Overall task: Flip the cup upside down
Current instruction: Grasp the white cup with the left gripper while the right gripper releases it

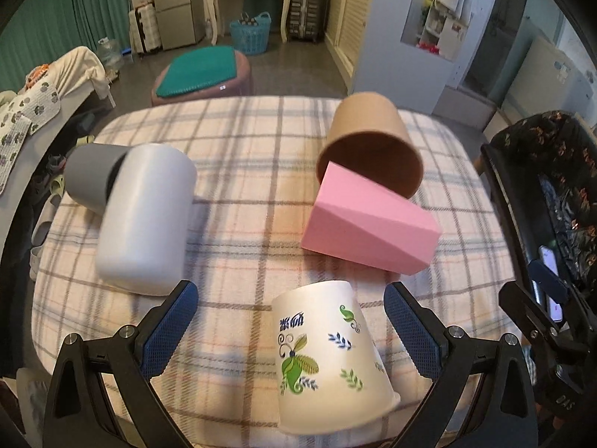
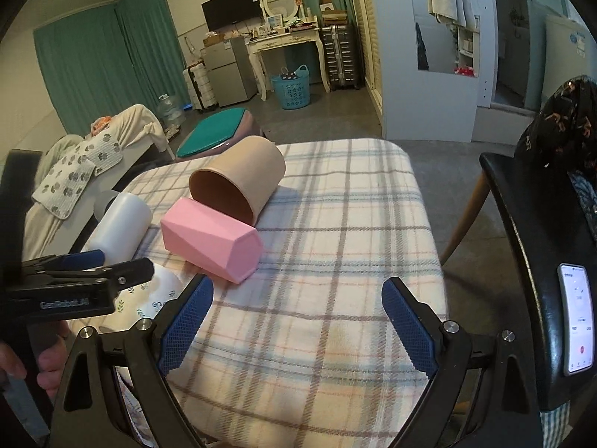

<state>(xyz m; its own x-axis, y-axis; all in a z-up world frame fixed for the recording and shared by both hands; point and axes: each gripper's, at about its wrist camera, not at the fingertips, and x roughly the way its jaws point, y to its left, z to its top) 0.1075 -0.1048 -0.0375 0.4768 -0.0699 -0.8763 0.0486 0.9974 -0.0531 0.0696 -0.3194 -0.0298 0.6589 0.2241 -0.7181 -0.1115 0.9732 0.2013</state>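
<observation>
A white paper cup with green leaf prints (image 1: 328,358) sits tilted, base up, between the open fingers of my left gripper (image 1: 291,332), which does not touch it. It shows partly in the right wrist view (image 2: 156,298), behind the left gripper (image 2: 86,265). A pink faceted cup (image 1: 369,224) (image 2: 212,242) lies on its side, its end inside the mouth of a brown cup (image 1: 369,149) (image 2: 238,186) also on its side. A white cup (image 1: 145,220) (image 2: 119,224) and a grey cup (image 1: 89,175) lie at the left. My right gripper (image 2: 298,321) is open and empty over the cloth.
The cups lie on a table under a plaid cloth (image 1: 242,142) (image 2: 335,242). A black chair (image 2: 530,261) with a phone (image 2: 578,317) stands at the right edge. A bed (image 2: 82,164) is at the left, a stool (image 1: 201,71) beyond the table.
</observation>
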